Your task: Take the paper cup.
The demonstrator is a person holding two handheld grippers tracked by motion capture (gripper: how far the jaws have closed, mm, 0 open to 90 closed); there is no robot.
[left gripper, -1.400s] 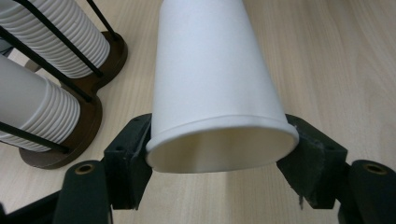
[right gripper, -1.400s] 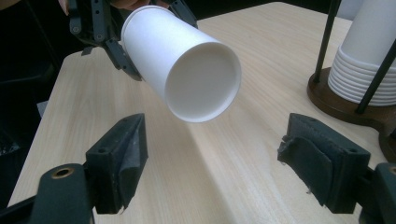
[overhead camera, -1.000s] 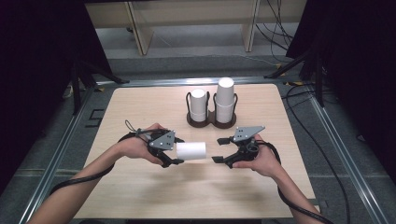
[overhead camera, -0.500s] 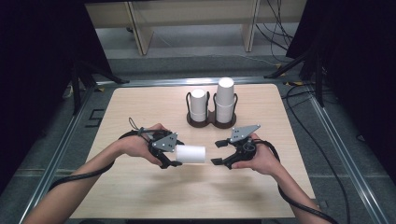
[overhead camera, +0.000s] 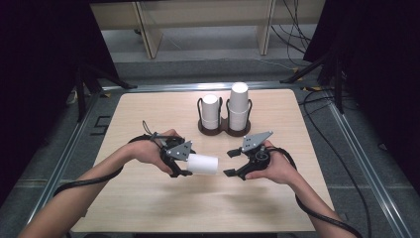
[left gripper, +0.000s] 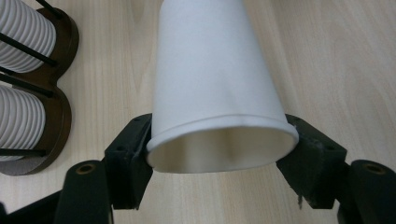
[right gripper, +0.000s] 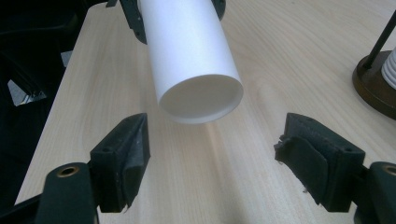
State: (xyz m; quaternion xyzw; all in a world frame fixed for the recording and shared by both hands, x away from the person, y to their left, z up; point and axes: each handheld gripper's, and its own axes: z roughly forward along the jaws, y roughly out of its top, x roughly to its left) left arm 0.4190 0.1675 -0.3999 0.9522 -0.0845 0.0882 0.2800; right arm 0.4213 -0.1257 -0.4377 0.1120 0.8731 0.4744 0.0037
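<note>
Since a second ago, little has shifted: your left gripper (overhead camera: 184,159) and the paper cup (overhead camera: 203,164) sit a touch lower and nearer you in the high view, and the right gripper (overhead camera: 232,163) has kept its place. Its jaws narrowed and then eased out a little again, with nothing between them.

The left jaws are clamped on the cup at its rim end; in the left gripper view the pads (left gripper: 133,154) press both sides of the rolled rim and squash the mouth slightly oval. The cup (left gripper: 212,79) is held off the tabletop (overhead camera: 148,208), lying level.

Relation that matters: the cup's long axis runs across the tabletop from your left hand toward your right, closed base leading. In the right gripper view that recessed base (right gripper: 201,98) faces the camera, just beyond the right jaws and a little above and left of the gap's centre. The right jaws stand apart, wide enough for the base by my judgement. The right hand is the nearer free one. If you mean to take the cup, a short advance along the axis, nudged up, would centre it.

Materials: thin white paper, smooth matte wall, tapered. Jaw pads (right gripper: 303,158) are dark foam, frayed at the edges. The tabletop is pale wood-grain laminate. Behind it, a dark wooden two-bay holder (overhead camera: 224,130) with wire posts carries two stacks of ribbed white cups (overhead camera: 238,105).
</note>
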